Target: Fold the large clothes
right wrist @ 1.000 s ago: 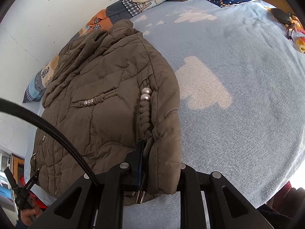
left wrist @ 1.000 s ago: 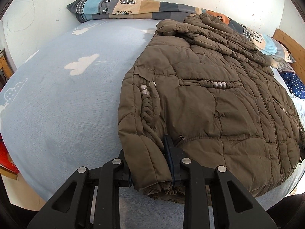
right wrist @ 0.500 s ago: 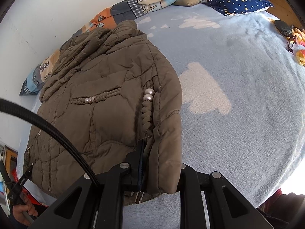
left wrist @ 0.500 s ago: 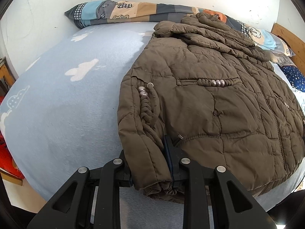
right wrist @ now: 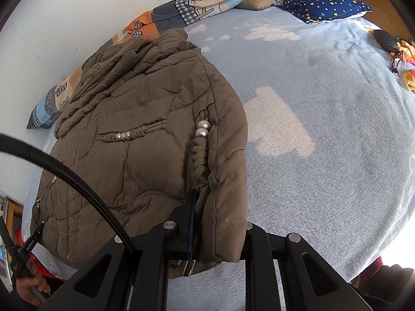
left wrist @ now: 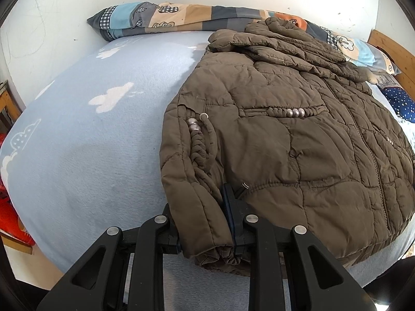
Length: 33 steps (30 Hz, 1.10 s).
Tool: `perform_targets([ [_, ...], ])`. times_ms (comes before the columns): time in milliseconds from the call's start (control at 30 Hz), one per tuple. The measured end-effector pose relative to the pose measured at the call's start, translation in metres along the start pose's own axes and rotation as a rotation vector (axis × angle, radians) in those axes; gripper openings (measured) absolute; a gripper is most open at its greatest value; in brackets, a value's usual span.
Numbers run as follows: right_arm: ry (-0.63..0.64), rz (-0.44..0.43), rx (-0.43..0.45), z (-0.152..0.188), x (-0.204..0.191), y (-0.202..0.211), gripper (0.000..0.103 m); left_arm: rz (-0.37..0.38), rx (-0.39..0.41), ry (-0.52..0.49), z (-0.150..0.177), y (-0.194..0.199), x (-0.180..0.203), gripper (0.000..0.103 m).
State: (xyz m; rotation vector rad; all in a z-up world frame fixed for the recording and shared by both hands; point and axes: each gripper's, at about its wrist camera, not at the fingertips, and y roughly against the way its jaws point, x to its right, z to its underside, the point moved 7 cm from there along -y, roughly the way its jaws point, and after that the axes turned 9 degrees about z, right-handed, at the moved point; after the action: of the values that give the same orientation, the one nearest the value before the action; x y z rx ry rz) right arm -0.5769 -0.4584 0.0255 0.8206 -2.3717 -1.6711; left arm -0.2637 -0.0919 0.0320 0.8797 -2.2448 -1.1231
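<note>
A brown quilted jacket [left wrist: 298,140] with pearl trim lies front up on the pale blue bed, its collar toward the wall. Both sleeves are folded in along its sides. My left gripper [left wrist: 205,223] is shut on the cuff end of the jacket's left sleeve [left wrist: 186,171] at the hem. In the right wrist view the same jacket [right wrist: 135,150] fills the left half, and my right gripper [right wrist: 218,233] is shut on the cuff end of the other sleeve [right wrist: 228,160]. A hand holding the left gripper's handle shows at the lower left of that view.
The blue blanket [left wrist: 85,140] with white cloud prints covers the bed. A patchwork quilt roll [left wrist: 181,18] lies along the wall. A starry navy pillow [right wrist: 324,4] and a dark lumpy object [right wrist: 386,40] sit at the far right. A black cable [right wrist: 64,178] crosses the right wrist view.
Both views tilted slightly, so more wall shows above the bed. The jacket and both grips stay as they were.
</note>
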Motion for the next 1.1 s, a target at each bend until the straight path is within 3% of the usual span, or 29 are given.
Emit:
perform_targets([
  [1100, 0.045, -0.054, 0.164, -0.005, -0.016, 0.066, 0.013, -0.012, 0.131, -0.069, -0.014, 0.035, 0.007, 0.019],
])
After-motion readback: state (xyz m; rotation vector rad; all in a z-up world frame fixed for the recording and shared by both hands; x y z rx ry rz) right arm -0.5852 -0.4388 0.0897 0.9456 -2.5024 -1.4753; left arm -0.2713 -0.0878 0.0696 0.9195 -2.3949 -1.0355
